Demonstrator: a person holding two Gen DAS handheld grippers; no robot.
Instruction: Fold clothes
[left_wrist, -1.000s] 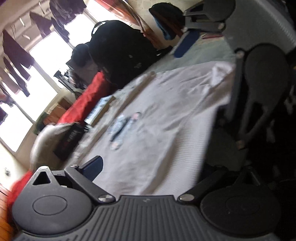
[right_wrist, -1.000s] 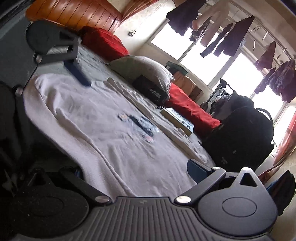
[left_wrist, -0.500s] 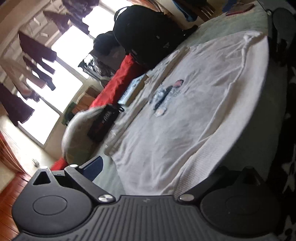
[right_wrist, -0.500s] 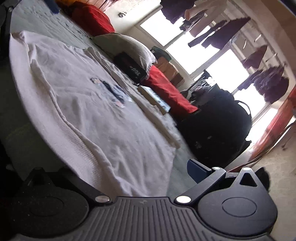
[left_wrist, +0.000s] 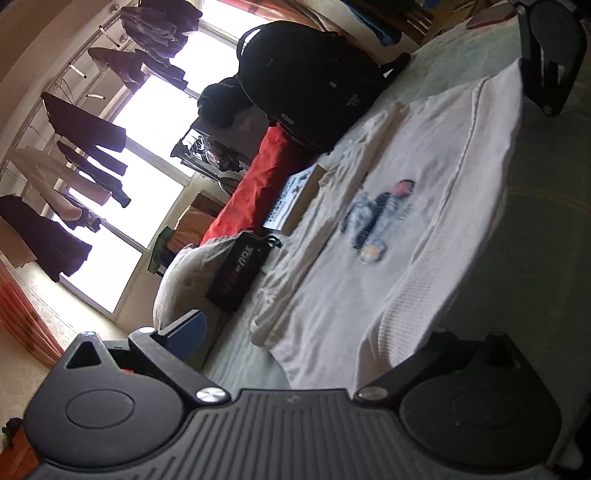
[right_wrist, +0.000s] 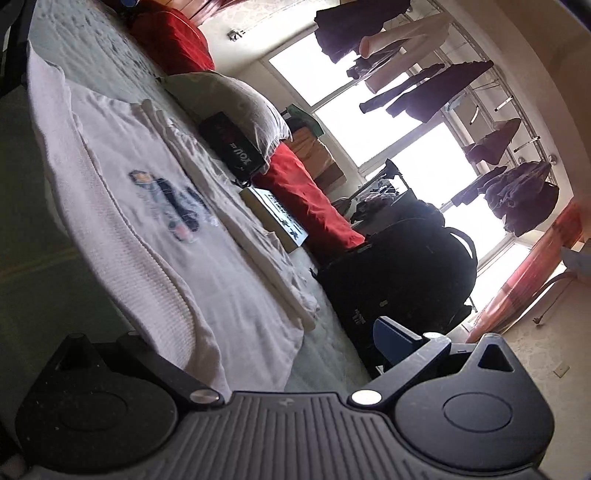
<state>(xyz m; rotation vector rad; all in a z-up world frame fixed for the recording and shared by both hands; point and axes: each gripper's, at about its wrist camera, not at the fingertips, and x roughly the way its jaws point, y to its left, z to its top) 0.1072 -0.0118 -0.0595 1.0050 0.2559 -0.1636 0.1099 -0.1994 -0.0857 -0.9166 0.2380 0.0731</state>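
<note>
White knit sweater with printed figure (left_wrist: 388, 236) flat on pale green bedspread (left_wrist: 524, 236), left gripper (left_wrist: 306, 339) and right gripper (right_wrist: 280, 343) both wide open over its hem corners, empty.

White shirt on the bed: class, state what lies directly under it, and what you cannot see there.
The white shirt lies spread flat on the pale green bedspread, which shows along its edges. Whatever lies beneath the shirt's middle is covered and cannot be seen.

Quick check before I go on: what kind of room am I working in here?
Most likely a bedroom at home. The white shirt is spread over a bed with a grey pillow at its far side, and clothes on a drying rack hang before the bright window.
</note>
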